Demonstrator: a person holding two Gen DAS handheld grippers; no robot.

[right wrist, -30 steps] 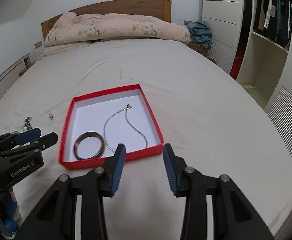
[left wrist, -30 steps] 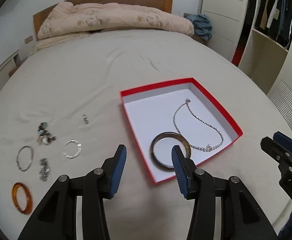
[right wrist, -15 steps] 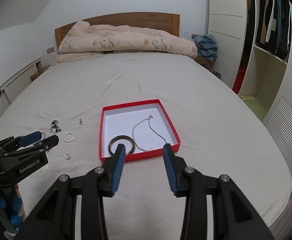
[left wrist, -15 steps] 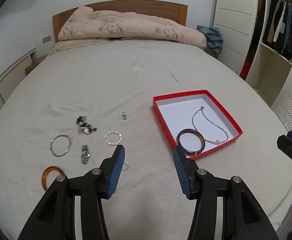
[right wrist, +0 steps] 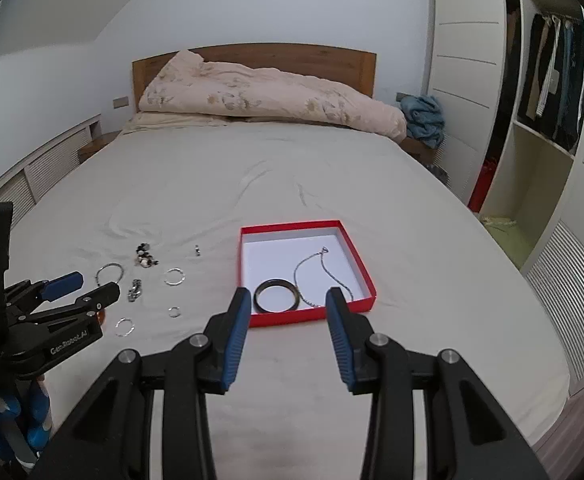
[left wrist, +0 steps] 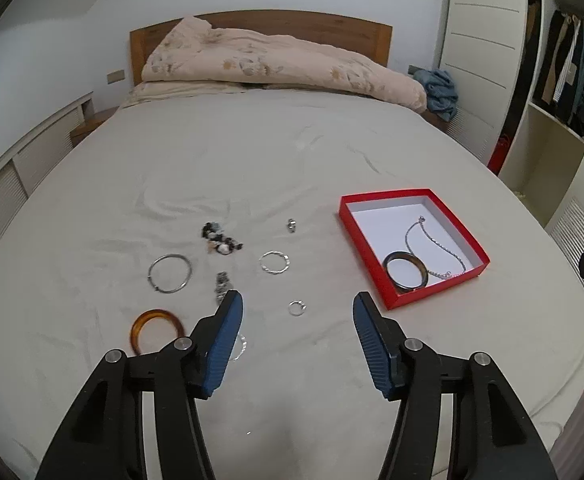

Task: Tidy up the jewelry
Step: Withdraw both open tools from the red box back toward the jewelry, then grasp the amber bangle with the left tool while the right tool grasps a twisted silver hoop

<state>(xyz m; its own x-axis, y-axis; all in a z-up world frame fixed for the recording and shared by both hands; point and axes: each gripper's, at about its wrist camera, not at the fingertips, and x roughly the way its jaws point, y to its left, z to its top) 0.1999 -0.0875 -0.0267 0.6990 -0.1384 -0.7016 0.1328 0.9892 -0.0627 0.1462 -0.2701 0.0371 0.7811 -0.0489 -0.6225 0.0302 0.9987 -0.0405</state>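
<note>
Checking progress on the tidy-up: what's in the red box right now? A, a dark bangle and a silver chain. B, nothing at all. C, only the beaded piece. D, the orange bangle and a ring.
A: the dark bangle and the chain lie inside the box.

Left gripper (left wrist: 297, 312): black linkage arms, 2 ribbed blue finger pads (left wrist: 224, 344), silver pivot screws on each arm. Right gripper (right wrist: 287, 310): identical build, blue ribbed pads, silver screws. In the right wrist view, the left gripper's black side carries white "GenRobot.AI" lettering above a blue-and-white handle.
</note>
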